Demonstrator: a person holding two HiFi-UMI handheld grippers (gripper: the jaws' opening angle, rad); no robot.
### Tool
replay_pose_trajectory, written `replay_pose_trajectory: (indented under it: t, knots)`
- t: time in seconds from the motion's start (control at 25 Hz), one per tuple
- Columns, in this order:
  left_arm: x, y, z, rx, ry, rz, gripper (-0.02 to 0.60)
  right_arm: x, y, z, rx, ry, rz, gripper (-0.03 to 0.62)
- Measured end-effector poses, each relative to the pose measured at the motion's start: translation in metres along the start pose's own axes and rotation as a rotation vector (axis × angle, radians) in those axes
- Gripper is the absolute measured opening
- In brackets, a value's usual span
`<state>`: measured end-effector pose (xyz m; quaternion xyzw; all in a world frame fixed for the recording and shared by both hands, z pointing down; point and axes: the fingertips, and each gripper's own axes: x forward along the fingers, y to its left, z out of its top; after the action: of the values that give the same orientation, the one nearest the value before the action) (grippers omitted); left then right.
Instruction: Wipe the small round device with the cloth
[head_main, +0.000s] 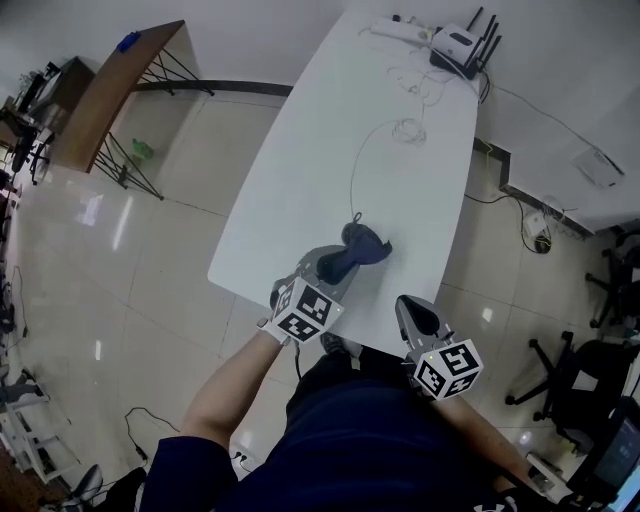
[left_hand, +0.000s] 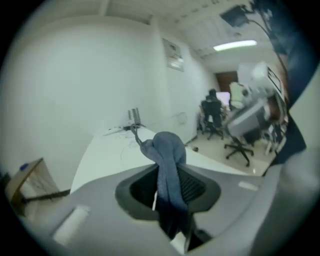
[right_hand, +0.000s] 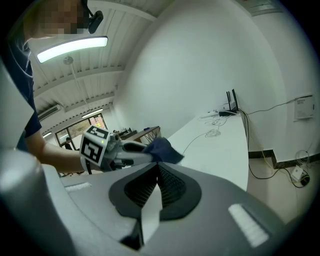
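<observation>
My left gripper (head_main: 342, 264) is shut on a dark blue cloth (head_main: 364, 244), which bunches out past its jaws over the near part of the white table (head_main: 300, 180). In the left gripper view the cloth (left_hand: 168, 155) hangs pinched between the jaws. A thin white cable (head_main: 354, 170) runs down the table and ends at the cloth; no small round device shows, and the cloth covers that spot. My right gripper (head_main: 414, 306) is shut on nothing at the table's near edge, to the right of the cloth. In the right gripper view the left gripper (right_hand: 125, 155) and the cloth (right_hand: 163, 150) lie just ahead.
A router with antennas (head_main: 460, 42) and a power strip (head_main: 400, 30) sit at the table's far end, with a coil of cable (head_main: 408, 130) nearer. A wooden side table (head_main: 110, 90) stands at the left, office chairs (head_main: 590, 370) at the right.
</observation>
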<state>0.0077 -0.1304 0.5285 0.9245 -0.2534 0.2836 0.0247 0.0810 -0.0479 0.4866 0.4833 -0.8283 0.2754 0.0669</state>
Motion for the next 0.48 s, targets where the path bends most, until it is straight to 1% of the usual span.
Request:
replay_pose_trajectory:
  t: [0.04,0.08,0.12,0.16,0.2,0.24,0.36,0.48]
  knots:
    - [-0.004,0.017,0.009,-0.057,-0.005,0.063,0.097,-0.001,0.000,0.000,0.004,-0.003,-0.002,0.006]
    - [-0.005,0.032,0.014,-0.074,0.014,0.125,0.097,-0.002,-0.001,0.001,0.010,-0.005,-0.003,0.006]
    - [-0.001,0.044,0.016,-0.058,0.050,0.179,0.097,-0.004,-0.001,0.001,0.017,-0.008,-0.005,0.006]
    - [0.005,0.052,0.016,-0.024,0.093,0.218,0.097,-0.005,0.000,0.001,0.022,-0.010,-0.006,0.006]
    - [0.012,0.055,0.016,0.011,0.134,0.239,0.098,-0.007,0.000,0.002,0.024,-0.012,-0.008,0.006]
    - [0.020,0.053,0.016,0.040,0.168,0.243,0.097,-0.008,0.001,0.003,0.023,-0.014,-0.009,0.006]
    - [0.040,0.031,0.012,0.100,0.247,0.205,0.097,-0.013,0.003,0.002,0.021,-0.018,-0.017,0.006]
    - [0.054,0.008,0.005,0.164,0.295,0.195,0.097,-0.018,-0.002,-0.001,0.039,-0.019,-0.032,0.006]
